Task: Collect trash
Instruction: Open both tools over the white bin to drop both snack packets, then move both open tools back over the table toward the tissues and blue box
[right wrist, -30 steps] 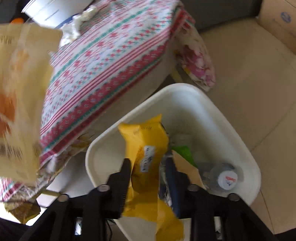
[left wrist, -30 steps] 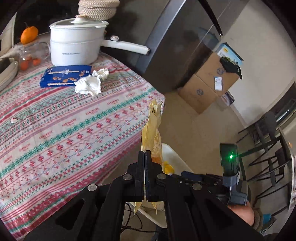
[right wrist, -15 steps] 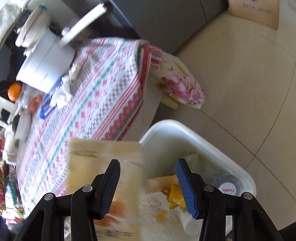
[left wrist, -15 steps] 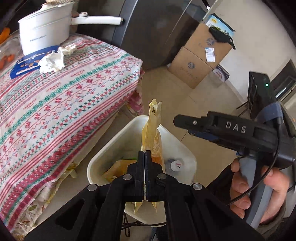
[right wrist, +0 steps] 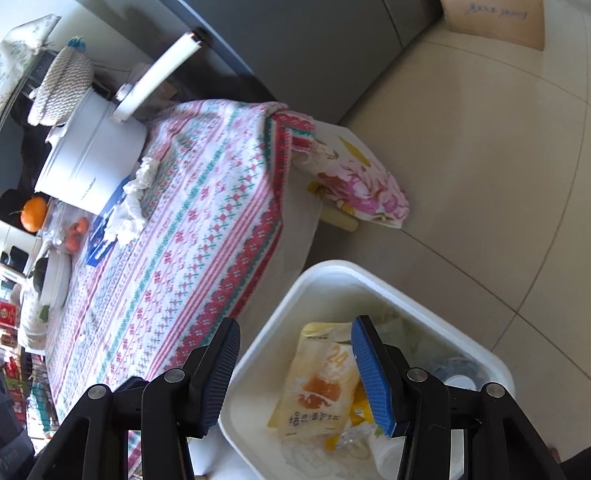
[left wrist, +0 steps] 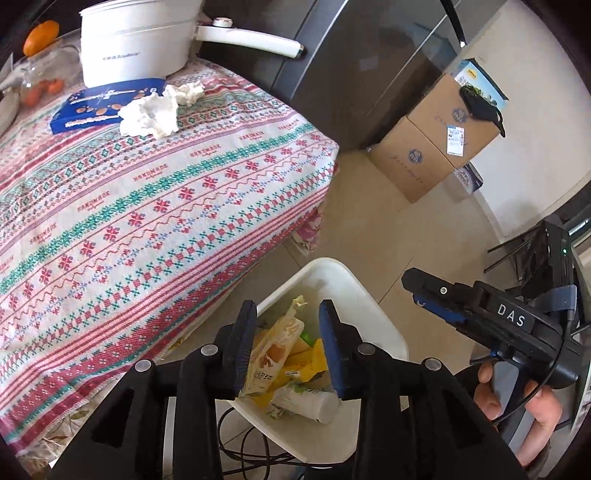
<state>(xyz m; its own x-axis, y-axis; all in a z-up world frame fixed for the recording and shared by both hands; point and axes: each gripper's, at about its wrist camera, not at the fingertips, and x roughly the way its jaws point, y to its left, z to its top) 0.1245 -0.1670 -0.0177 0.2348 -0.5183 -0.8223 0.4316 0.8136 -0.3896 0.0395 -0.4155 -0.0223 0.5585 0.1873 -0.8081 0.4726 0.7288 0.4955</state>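
Note:
A white trash bin (left wrist: 373,295) stands on the floor beside the table; it also shows in the right wrist view (right wrist: 325,273). A pale yellow snack bag (left wrist: 275,350) lies in it on other wrappers, also seen in the right wrist view (right wrist: 317,384). My left gripper (left wrist: 288,343) is open and empty just above the bin. My right gripper (right wrist: 295,373) is open and empty over the bin's near side; it shows at the right of the left wrist view (left wrist: 476,306). Crumpled white tissues (left wrist: 151,114) lie on the table next to a blue box (left wrist: 103,105).
The table has a patterned cloth (left wrist: 155,206) and a white pot (left wrist: 136,37) with a long handle at the back. Oranges (left wrist: 40,31) sit far left. Cardboard boxes (left wrist: 439,136) stand on the floor by a dark cabinet. A cable (left wrist: 240,443) lies under the bin.
My left gripper has opened and let go of the snack bag, which has dropped into the bin. The right gripper stays open and has shifted over the bin.

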